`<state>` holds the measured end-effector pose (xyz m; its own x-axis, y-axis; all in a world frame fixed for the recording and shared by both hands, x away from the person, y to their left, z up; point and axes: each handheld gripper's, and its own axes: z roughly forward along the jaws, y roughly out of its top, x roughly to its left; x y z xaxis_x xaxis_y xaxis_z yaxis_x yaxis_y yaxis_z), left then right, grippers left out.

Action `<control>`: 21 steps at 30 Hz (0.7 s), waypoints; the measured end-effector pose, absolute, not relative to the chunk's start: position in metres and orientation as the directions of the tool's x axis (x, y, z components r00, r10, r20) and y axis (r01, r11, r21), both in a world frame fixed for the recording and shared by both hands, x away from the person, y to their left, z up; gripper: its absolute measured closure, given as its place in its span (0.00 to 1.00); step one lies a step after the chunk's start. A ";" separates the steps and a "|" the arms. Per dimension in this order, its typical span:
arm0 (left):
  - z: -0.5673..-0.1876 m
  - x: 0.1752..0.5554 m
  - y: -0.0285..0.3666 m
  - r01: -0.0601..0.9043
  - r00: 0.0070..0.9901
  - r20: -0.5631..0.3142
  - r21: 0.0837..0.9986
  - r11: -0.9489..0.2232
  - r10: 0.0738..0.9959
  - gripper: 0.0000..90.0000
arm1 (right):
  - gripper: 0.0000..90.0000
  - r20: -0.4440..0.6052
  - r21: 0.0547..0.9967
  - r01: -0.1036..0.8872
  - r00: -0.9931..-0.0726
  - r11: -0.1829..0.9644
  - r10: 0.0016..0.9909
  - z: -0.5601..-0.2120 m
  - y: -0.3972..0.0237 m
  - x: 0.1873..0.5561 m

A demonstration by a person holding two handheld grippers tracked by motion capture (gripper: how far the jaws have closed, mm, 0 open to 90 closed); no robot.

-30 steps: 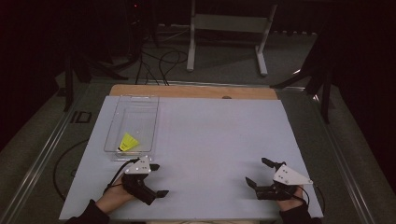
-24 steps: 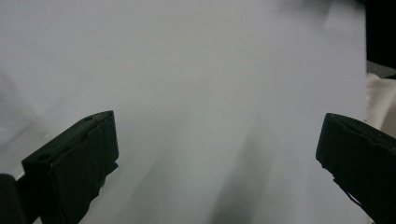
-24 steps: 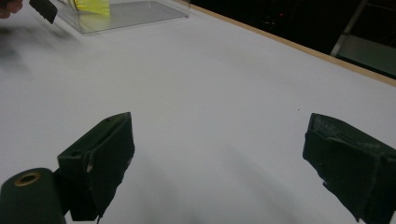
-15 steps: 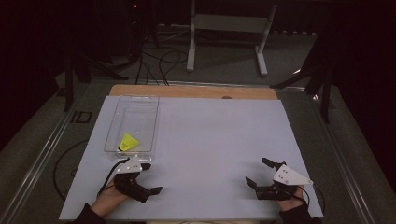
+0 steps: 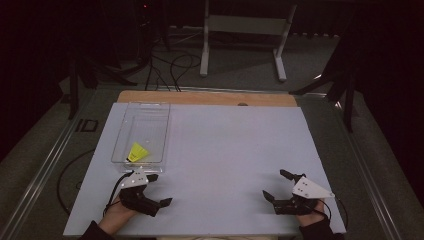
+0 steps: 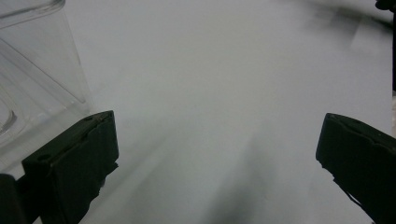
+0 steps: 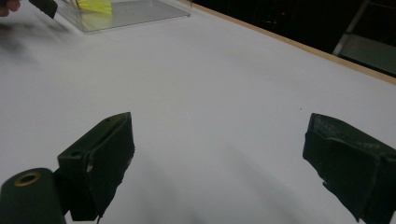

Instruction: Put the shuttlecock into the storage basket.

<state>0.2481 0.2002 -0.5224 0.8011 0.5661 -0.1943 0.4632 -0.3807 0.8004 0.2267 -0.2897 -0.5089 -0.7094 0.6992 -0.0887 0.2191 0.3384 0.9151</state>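
From the high view, we've got a clear plastic bin sitting on the left part of the white surface, with a small yellow thing lying inside at its near end. It looks light and maybe thin, though it's too small to tell what it is, so we'd guess a gentle pinch from above works. The bin walls look rigid and slick, likely to skid if bumped. Left hand-held gripper sits just in front of the bin's near edge, right hand-held gripper well apart at the near right, both spread wide and empty.

Left gripper view: jaws gaping over bare surface, with a corner of the bin close at the left.

Right gripper view: jaws apart too, loads of open surface ahead, bin and yellow thing far off, the wooden back edge beyond.
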 end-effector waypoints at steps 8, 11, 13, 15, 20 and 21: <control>-0.521 0.248 0.201 0.455 0.803 -0.197 0.812 -0.366 0.562 0.00 | 0.10 -0.078 0.913 0.227 -0.718 0.339 0.692 -0.511 -0.289 0.228; -0.521 0.247 0.200 0.452 0.806 -0.194 0.811 -0.371 0.559 0.00 | 0.10 -0.073 0.912 0.234 -0.716 0.337 0.694 -0.512 -0.288 0.228; -0.521 0.247 0.199 0.452 0.808 -0.196 0.811 -0.371 0.556 0.00 | 0.10 -0.072 0.911 0.236 -0.717 0.339 0.693 -0.512 -0.288 0.228; -0.522 0.247 0.199 0.449 0.810 -0.197 0.814 -0.368 0.553 0.00 | 0.10 -0.069 0.910 0.239 -0.718 0.338 0.693 -0.512 -0.288 0.228; -0.522 0.247 0.199 0.450 0.809 -0.196 0.813 -0.370 0.554 0.00 | 0.10 -0.073 0.909 0.239 -0.717 0.342 0.694 -0.513 -0.288 0.228; -0.522 0.247 0.199 0.449 0.809 -0.192 0.812 -0.374 0.556 0.00 | 0.10 -0.074 0.908 0.238 -0.717 0.343 0.693 -0.513 -0.288 0.229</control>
